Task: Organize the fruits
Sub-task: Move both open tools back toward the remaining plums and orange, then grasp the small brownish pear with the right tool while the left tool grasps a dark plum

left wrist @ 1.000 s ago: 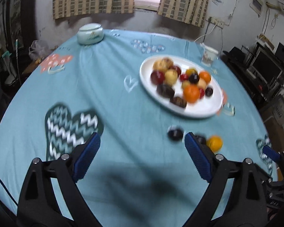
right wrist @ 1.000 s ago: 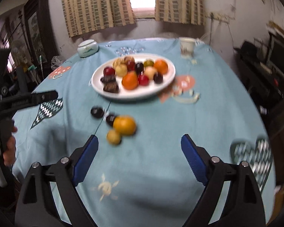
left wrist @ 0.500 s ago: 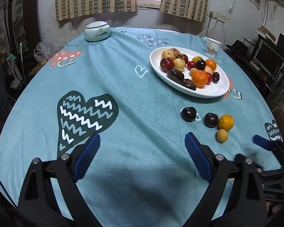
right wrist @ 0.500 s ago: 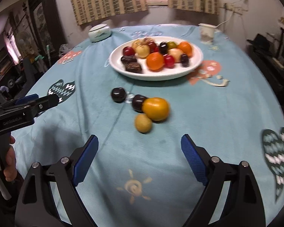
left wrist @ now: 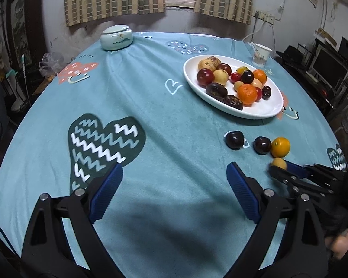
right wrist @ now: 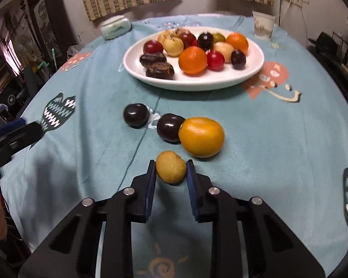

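A small yellow fruit (right wrist: 171, 170) lies on the teal cloth, and my right gripper (right wrist: 171, 163) is closing on it, its blue pads pressed against both sides. Just beyond lie a larger orange-yellow fruit (right wrist: 201, 136) and two dark plums (right wrist: 170, 127) (right wrist: 136, 115). Farther back, a white oval plate (right wrist: 197, 84) holds several mixed fruits. My left gripper (left wrist: 174, 169) hovers open over bare cloth, with nothing between its fingers. The left wrist view shows the right gripper (left wrist: 287, 170) at the small fruit (left wrist: 278, 162), low on the right.
A pale green lidded jar (left wrist: 116, 37) stands at the far left of the round table and a paper cup (left wrist: 261, 54) behind the plate (left wrist: 255, 114). Dark furniture and electronics crowd the right side, beyond the table edge.
My right gripper came forward and down to the small yellow fruit and its jaws went from wide apart to shut on it. The left gripper stayed open, nearly in place.
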